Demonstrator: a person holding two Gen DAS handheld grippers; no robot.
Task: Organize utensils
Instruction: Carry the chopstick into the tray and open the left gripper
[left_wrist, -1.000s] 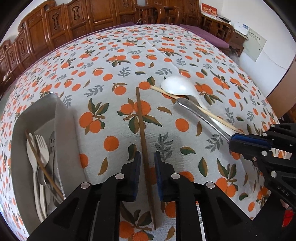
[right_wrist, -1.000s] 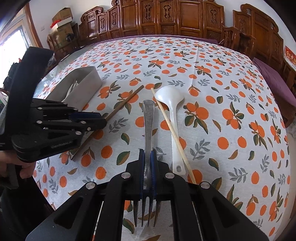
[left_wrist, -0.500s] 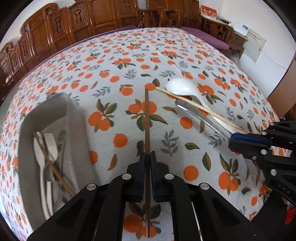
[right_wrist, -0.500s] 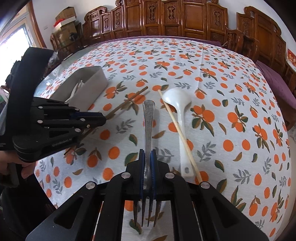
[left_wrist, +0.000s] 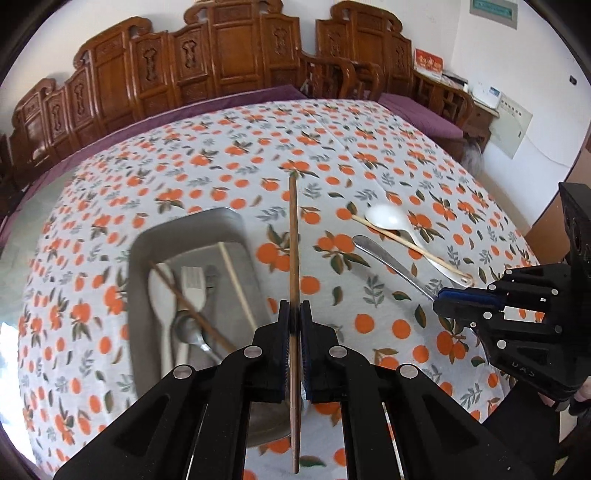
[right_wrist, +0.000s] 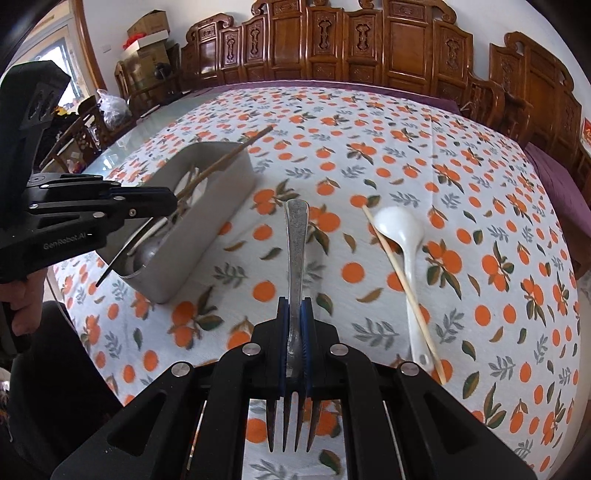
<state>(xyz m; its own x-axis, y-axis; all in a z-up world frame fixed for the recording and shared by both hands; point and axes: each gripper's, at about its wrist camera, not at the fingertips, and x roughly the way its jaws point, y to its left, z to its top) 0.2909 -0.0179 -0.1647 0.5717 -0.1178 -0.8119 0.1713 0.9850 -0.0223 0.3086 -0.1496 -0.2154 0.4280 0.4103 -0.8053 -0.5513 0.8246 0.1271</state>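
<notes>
An orange-print tablecloth (right_wrist: 406, 177) covers the table, and a grey metal tray (left_wrist: 229, 229) on it holds a white spoon, a white fork, metal cutlery and two chopsticks. The left gripper (left_wrist: 294, 317) is clamped on a dark chopstick (left_wrist: 293, 229), held in the air just beside the tray's right wall, while the right gripper (right_wrist: 295, 317) is clamped on a metal fork (right_wrist: 297, 236), tines pointing back toward the camera. A white spoon (right_wrist: 402, 229) lies on the cloth with a pale chopstick (right_wrist: 402, 284) across it.
</notes>
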